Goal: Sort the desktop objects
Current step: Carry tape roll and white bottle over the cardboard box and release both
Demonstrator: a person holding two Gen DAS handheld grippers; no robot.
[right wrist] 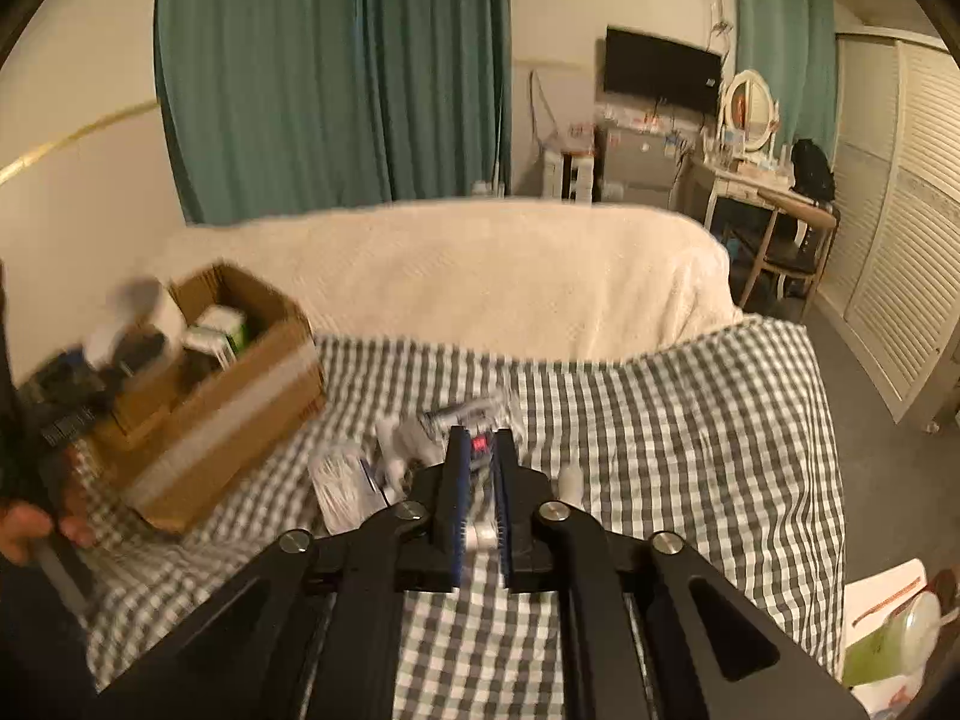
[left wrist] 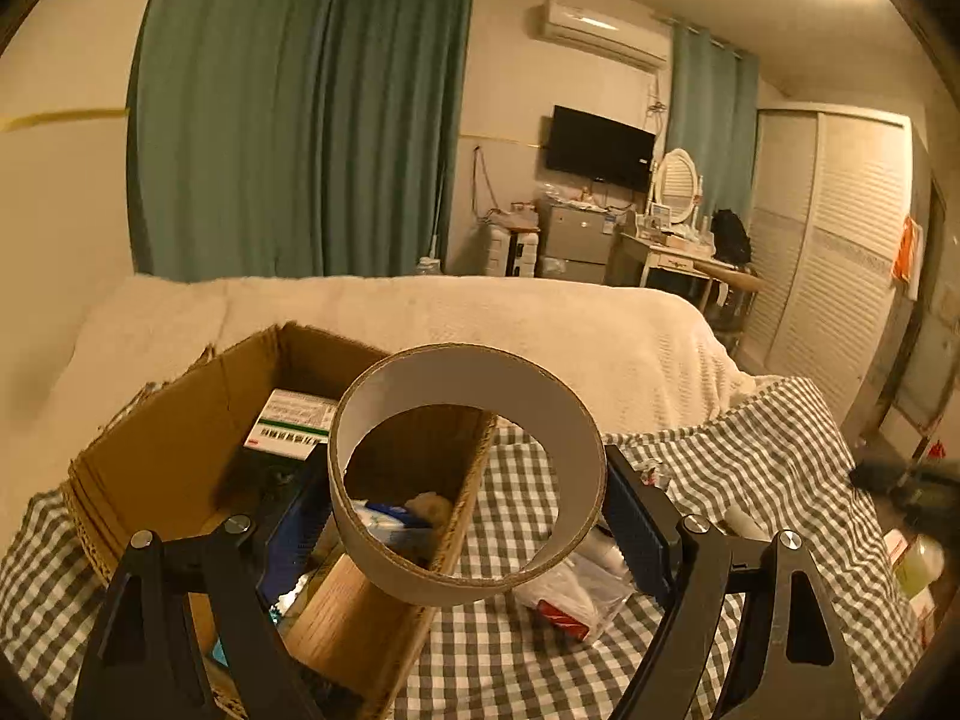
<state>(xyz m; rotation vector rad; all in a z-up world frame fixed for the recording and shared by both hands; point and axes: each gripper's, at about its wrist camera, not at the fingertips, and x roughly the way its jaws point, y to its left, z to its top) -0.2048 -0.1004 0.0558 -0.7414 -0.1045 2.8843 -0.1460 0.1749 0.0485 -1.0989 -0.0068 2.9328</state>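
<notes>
Between the blue pads of the left gripper [left wrist: 468,516] sits a cardboard ring [left wrist: 465,474], an empty tape core with a pale inner face, pinched across its width and held above the right wall of the cardboard box [left wrist: 180,450]. Through the ring show the box's inner divider and some blue and white items lying inside; a white and green labelled packet [left wrist: 294,423] rests deeper in the box. That box stands on a grey and white checked cloth [left wrist: 750,468], with a clear plastic bag [left wrist: 576,591] of small things just right of it. Over the cloth, the right gripper [right wrist: 478,468] hovers with its jaws drawn narrow above a blurred scatter of small packets [right wrist: 354,480]; whether it grips anything cannot be told. Beyond lies a cream blanket [right wrist: 480,276].
</notes>
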